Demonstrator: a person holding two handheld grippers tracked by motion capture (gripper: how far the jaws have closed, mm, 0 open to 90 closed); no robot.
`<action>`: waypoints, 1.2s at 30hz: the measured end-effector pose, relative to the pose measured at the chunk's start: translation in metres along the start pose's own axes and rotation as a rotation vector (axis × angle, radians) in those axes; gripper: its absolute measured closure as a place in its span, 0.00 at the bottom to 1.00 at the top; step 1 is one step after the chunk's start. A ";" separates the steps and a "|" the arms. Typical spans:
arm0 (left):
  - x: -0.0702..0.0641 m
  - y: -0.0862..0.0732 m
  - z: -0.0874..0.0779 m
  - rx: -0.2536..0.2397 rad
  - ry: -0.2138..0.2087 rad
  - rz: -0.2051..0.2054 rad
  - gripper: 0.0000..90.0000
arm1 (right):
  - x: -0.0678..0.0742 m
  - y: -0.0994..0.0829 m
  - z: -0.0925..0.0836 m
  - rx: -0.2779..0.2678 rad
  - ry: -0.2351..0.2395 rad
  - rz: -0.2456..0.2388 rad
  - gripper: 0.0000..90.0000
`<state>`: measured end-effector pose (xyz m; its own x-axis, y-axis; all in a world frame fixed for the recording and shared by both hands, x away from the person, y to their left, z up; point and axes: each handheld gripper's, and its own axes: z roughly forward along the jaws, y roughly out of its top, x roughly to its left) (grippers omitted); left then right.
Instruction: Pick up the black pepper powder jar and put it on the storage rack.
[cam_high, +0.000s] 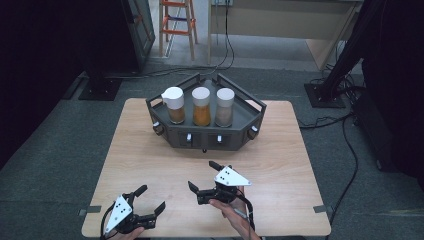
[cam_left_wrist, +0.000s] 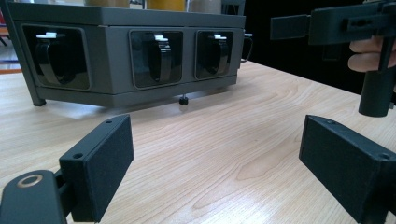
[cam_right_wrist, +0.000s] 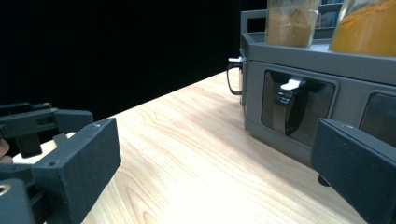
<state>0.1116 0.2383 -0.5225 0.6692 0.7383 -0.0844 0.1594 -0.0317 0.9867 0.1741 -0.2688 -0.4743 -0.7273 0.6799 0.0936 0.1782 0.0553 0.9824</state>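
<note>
**A:** While both grippers wait near the bench's front edge, how far along is this?

**B:** Barely begun, I'd judge. Starting at the front left corner, the left gripper has its fingers spread wide with nothing between them. Right of it, near the middle of the front edge, the right gripper is likewise wide open and empty.

**A:** And the spice rack?

**B:** The grey spice rack sits toward the far edge, centred. On top, left to right: a brown spice jar, an orange spice jar, a pale spice jar, all untouched.

**A:** Anything in the way?

**B:** Only bare wood lies between fingers and rack. Cables trail on the floor beyond.
</note>
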 end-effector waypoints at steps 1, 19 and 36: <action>0.000 0.000 0.000 0.000 0.000 0.000 0.11 | 0.000 -0.002 0.000 -0.002 0.002 -0.002 0.02; 0.001 0.000 0.001 0.001 -0.003 0.009 0.11 | 0.000 -0.012 0.000 0.016 0.013 0.000 0.02; 0.001 -0.001 0.001 0.000 -0.008 0.009 0.11 | -0.002 -0.011 -0.003 0.007 0.001 -0.001 0.02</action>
<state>0.1130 0.2382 -0.5238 0.6761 0.7328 -0.0761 0.1532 -0.0388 0.9874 0.1715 -0.2725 -0.4844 -0.7281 0.6792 0.0924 0.1819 0.0616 0.9814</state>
